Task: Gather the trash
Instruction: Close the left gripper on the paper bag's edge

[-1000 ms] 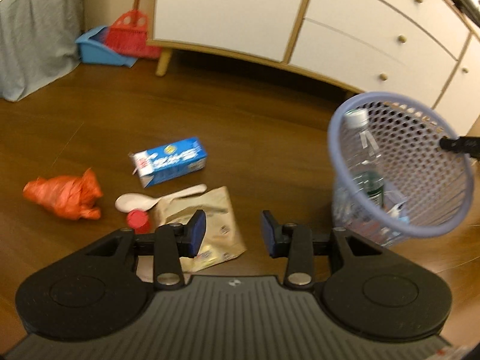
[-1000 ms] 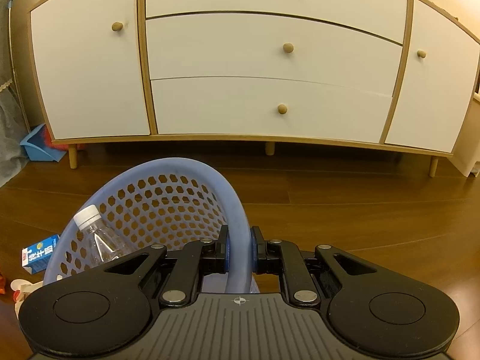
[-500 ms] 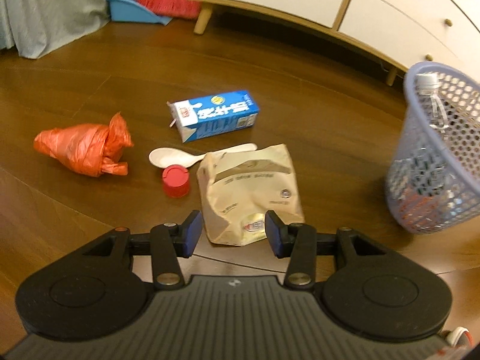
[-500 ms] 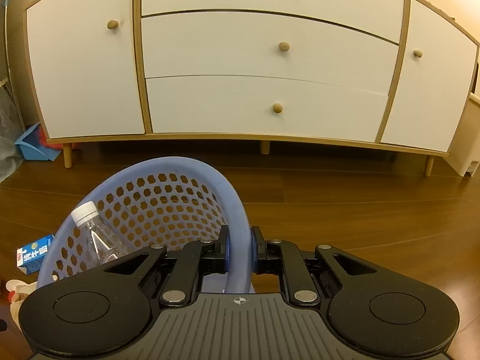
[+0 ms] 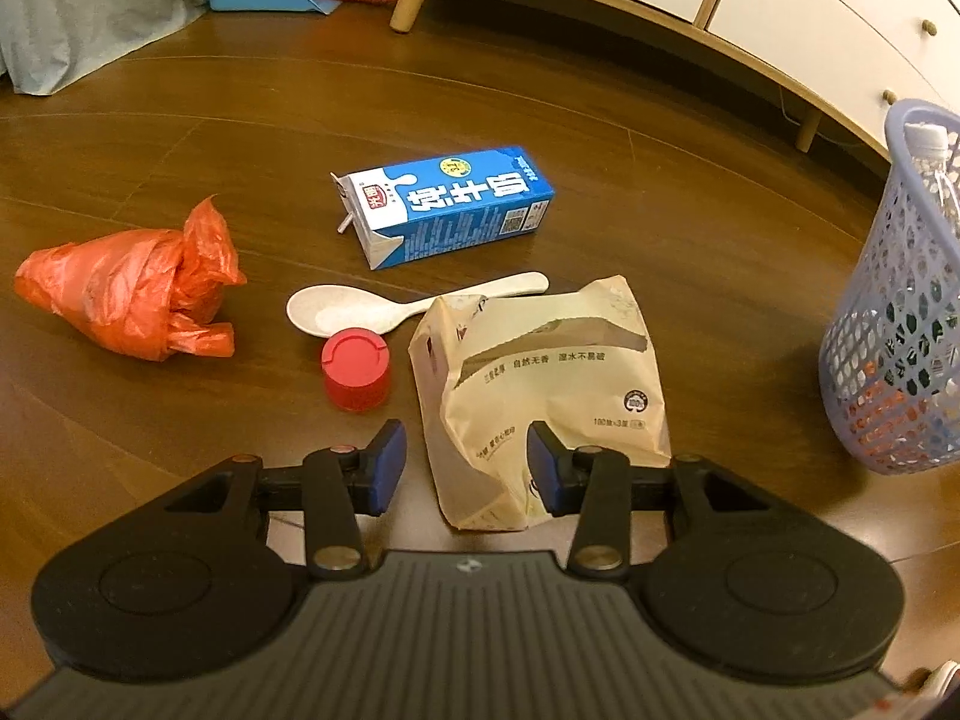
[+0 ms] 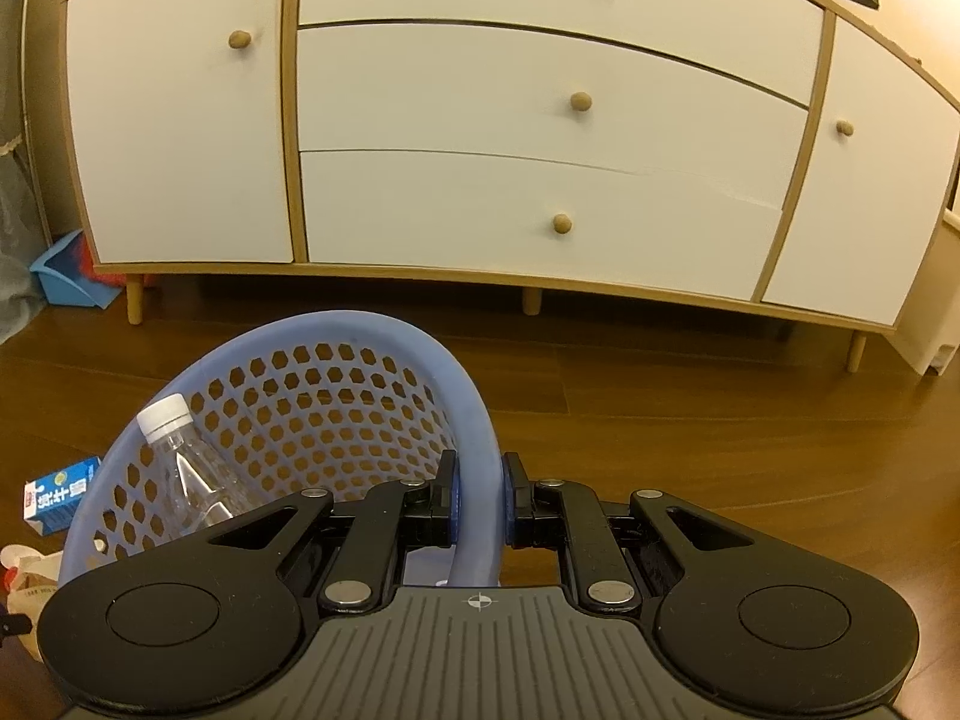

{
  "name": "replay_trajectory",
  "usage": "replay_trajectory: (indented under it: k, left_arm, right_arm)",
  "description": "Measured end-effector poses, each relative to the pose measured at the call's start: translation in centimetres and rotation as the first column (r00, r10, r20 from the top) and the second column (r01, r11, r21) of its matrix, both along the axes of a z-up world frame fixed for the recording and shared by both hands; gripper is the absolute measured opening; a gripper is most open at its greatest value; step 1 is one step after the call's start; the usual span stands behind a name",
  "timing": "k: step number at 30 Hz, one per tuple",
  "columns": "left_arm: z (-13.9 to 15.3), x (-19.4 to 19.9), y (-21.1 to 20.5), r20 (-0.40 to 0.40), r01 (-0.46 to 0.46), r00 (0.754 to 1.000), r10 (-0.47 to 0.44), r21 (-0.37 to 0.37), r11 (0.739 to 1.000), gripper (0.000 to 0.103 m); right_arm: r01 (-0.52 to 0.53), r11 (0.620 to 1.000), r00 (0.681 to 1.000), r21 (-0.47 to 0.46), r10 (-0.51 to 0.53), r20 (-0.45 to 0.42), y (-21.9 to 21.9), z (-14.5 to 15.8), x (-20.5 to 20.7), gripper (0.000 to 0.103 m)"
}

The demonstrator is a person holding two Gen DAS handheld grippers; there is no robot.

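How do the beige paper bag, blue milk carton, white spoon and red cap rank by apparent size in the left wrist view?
1. beige paper bag, though it is nearest the camera
2. blue milk carton
3. white spoon
4. red cap

Dark wood floor (image 5: 540, 90) — white sideboard (image 6: 480, 138) on wooden legs, warm light.

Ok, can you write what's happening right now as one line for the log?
left gripper: open over paper bag | right gripper: shut on basket rim | bottle: in basket | floor: milk carton, spoon, red cap, orange bag
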State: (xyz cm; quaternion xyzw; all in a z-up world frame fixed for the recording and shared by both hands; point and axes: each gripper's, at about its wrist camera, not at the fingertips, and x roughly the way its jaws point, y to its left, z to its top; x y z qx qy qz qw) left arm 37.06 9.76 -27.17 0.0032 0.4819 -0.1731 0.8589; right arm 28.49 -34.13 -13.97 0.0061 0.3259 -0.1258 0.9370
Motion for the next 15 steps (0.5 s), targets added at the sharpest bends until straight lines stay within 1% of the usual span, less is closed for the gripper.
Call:
replay_trajectory:
  k: [3, 4, 6, 8, 9, 11, 15]
  left_arm:
    - [-0.4, 0.4, -0.1, -0.016, 0.005, 1.0, -0.005, -0.015, 1.0, 0.037]
    - [-0.6, 0.5, -0.1, -0.023, 0.005, 1.0, -0.005, -0.021, 1.0, 0.034]
    - [-0.9, 0.7, 0.0, -0.036, 0.007, 0.999, -0.008, -0.036, 0.999, 0.022]
    - [-0.9, 0.6, 0.1, -0.038, 0.008, 0.999, -0.01, -0.057, 0.998, 0.007]
    - [-0.8, 0.5, 0.2, -0.035, 0.008, 0.999, -0.011, -0.064, 0.998, 0.004]
    - [-0.5, 0.2, 0.5, -0.025, 0.005, 1.0, -0.007, -0.071, 0.997, 0.001]
    - [0.7, -0.7, 1.3, -0.003, -0.016, 1.0, 0.016, -0.102, 0.995, 0.0]
  right_arm:
    - [-0.006, 1.0, 1.0, -0.008, 0.006, 0.001, 0.2, -0.1, 0.2, 0.01]
    - [-0.006, 1.0, 1.0, -0.009, 0.006, 0.001, 0.1, -0.1, 0.2, 0.01]
    - [-0.006, 1.0, 1.0, -0.011, 0.006, 0.0, 0.1, -0.2, 0.3, 0.01]
    - [-0.006, 1.0, 1.0, -0.011, 0.006, 0.001, 0.1, -0.2, 0.3, 0.01]
    - [-0.006, 1.0, 1.0, -0.012, 0.006, 0.0, 0.1, -0.2, 0.4, 0.01]
    - [-0.006, 1.0, 1.0, -0.009, 0.006, 0.0, 0.1, -0.2, 0.4, 0.01]
    - [-0.01, 1.0, 1.0, -0.007, 0.01, 0.002, 0.1, -0.4, 0.4, 0.01]
